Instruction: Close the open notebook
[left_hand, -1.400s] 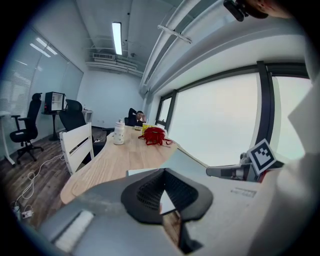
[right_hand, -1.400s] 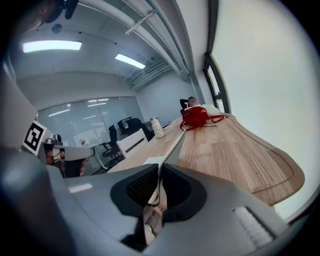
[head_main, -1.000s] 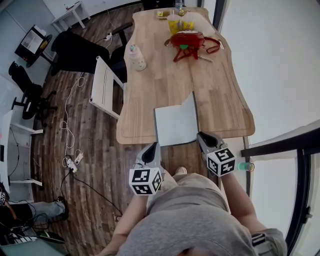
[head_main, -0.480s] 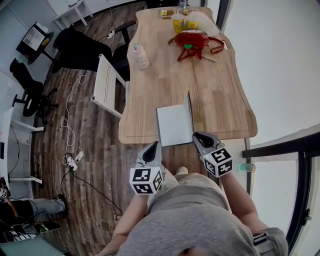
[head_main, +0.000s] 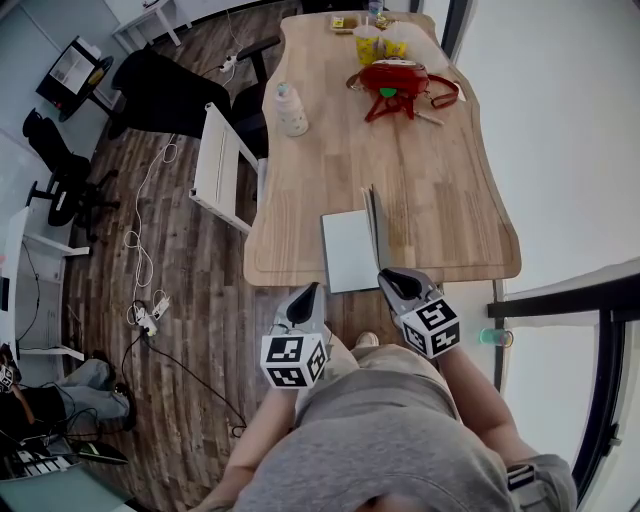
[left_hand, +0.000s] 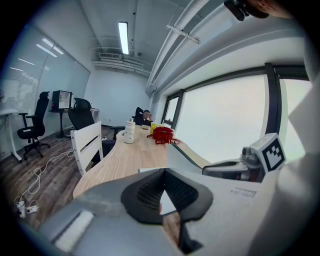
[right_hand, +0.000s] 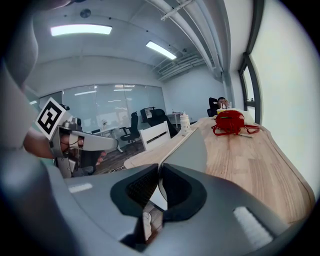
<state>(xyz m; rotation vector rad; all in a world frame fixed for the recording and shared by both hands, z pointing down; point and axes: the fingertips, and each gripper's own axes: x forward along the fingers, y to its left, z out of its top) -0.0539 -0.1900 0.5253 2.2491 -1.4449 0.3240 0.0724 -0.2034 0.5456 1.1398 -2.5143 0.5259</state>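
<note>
- At the near edge of the table (head_main: 450, 200), just ahead of both tongs: notebook (head_main: 348, 252), with the pale left page lying flat and the right cover (head_main: 374, 213) raised about upright.
- Right tongs (head_main: 390, 278): clamped on the near lower edge of that cover, the thin sheet running between the pads.
- Left tongs (head_main: 308, 292): closed on nothing, held near the table's front edge, apart from the notebook.
- Handling, as judged: light and thin, probably flexible board. Likely to bow or flop once past vertical rather than swing as a stiff panel.
- Smooth-looking cover, so some risk of slipping out of a pinch at one corner.
- Best hold, as judged: the free edge of the cover, away from the spine, as now. Carry it across to the left and lower it onto the page before letting go.
- Light body likely to slide on the wood. Worth pressing down on the flat page with the left tongs.
</note>
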